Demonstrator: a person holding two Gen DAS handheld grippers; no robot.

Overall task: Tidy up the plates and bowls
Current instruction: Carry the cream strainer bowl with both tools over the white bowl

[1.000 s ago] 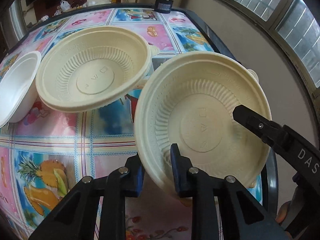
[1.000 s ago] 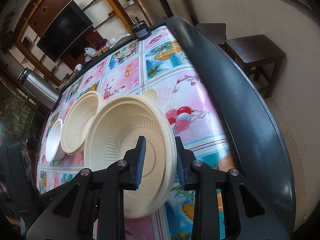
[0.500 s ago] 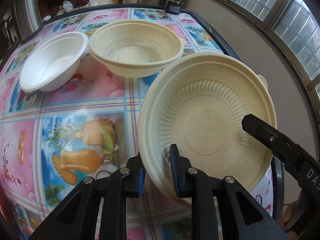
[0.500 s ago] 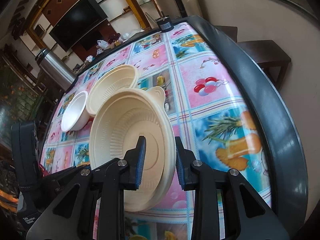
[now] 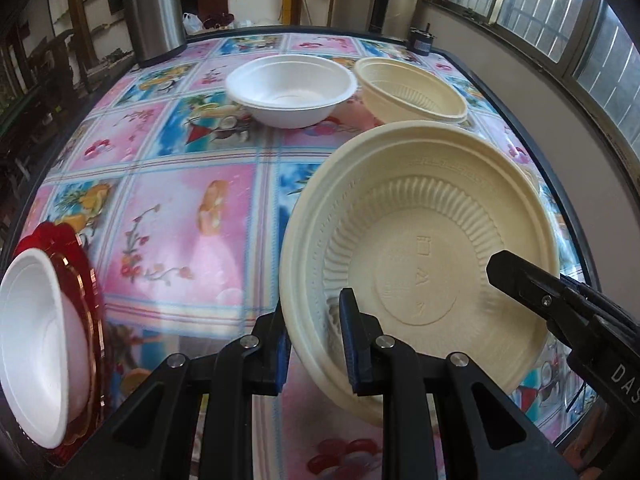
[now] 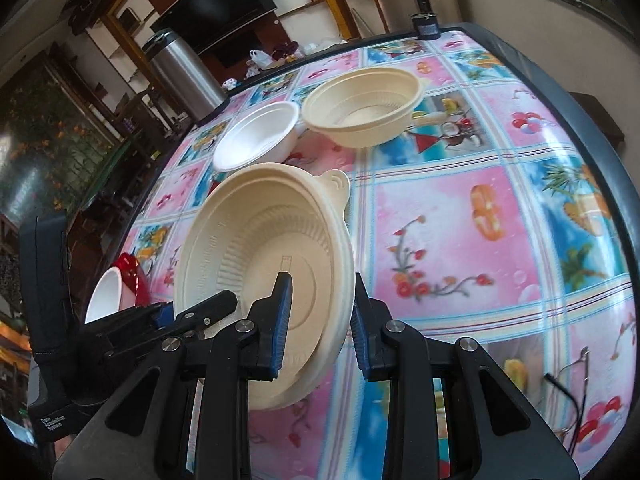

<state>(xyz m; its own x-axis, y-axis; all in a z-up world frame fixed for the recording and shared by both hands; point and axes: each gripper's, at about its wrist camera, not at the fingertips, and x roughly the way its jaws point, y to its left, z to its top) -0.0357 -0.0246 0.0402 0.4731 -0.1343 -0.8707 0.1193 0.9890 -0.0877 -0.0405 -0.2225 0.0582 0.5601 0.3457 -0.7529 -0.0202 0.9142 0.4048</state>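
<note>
Both grippers hold the same stack of cream ribbed bowls (image 5: 420,248), lifted above the table and tilted. My left gripper (image 5: 314,340) is shut on its near rim. My right gripper (image 6: 318,320) is shut on the opposite rim of the cream bowls (image 6: 264,264); its finger shows in the left wrist view (image 5: 520,280). Another cream bowl (image 5: 412,92) and a white bowl (image 5: 290,88) stand side by side far on the table. A white bowl (image 5: 36,344) rests on a red plate (image 5: 86,280) at the near left edge.
The table (image 5: 180,216) has a colourful patterned cloth and a dark rim. A steel canister (image 5: 154,8) stands at the far left corner, a small dark jar (image 5: 420,40) at the far right. A thin black wire (image 6: 576,396) lies near the right edge.
Both grippers have carried the cream bowls back toward the near side of the table. The other cream bowl and white bowl now lie farther off, and the red plate with a white bowl has come into view.
</note>
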